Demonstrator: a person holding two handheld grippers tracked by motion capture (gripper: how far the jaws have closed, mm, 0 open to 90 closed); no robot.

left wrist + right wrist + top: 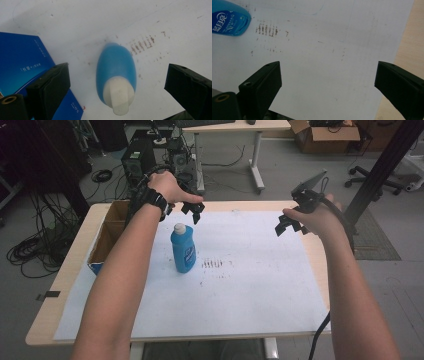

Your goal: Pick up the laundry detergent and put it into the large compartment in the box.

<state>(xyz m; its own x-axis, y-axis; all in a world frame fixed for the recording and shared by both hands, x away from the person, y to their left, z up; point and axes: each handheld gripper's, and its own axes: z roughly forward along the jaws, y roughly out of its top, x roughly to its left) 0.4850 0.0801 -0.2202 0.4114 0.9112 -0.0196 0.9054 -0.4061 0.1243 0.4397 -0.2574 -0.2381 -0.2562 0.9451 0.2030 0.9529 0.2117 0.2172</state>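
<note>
The blue bottle (116,75) stands upright on the white sheet (82,27), centred below the left gripper's (116,82) wide-spread jaws, so a skewed descent could clip its white cap (119,96) and topple it toward the blue box (22,62).
</note>
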